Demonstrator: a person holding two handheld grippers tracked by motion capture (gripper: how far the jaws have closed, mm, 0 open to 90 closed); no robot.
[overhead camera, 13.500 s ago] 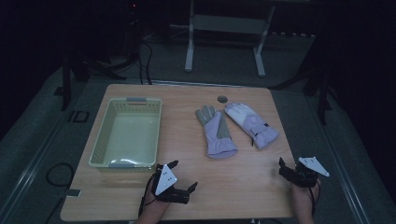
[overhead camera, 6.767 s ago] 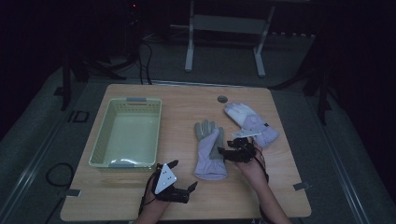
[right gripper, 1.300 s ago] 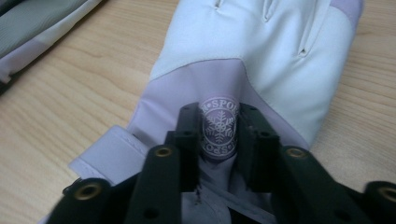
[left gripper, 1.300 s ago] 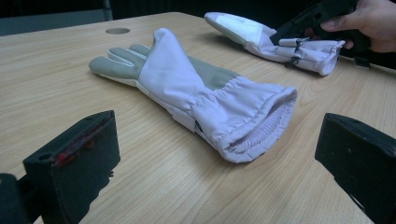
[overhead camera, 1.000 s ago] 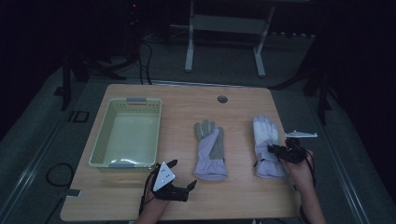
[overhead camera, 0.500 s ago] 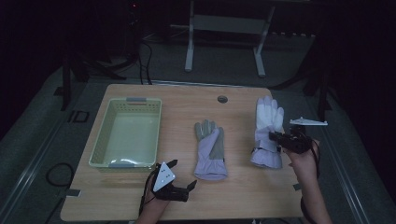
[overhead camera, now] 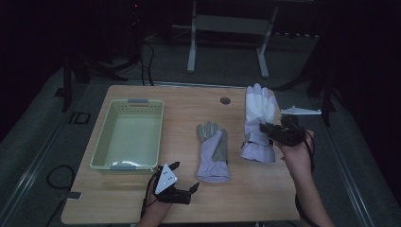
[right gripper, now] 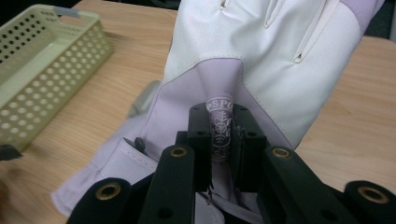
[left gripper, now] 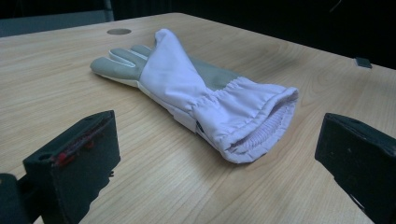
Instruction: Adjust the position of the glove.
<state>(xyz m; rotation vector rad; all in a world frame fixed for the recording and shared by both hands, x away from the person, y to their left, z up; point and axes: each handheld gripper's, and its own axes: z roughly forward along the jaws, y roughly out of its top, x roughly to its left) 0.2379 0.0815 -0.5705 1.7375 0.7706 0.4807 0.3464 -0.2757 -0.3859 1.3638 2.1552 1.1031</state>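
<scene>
On the wooden bench (overhead camera: 179, 198) in a dark room, we see our right tool (right gripper: 219, 135) pinching a fold of the white glove (overhead camera: 257, 111), lifted above the bench's right side. Our left tool (left gripper: 210, 154) rests spread wide, empty, facing the grey-palmed glove (left gripper: 205, 88) beside the green basket (overhead camera: 101, 153).

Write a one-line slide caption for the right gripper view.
Right gripper pinches a fold of a white-and-lilac glove, lifting it above the wooden table beside a green basket.
</scene>
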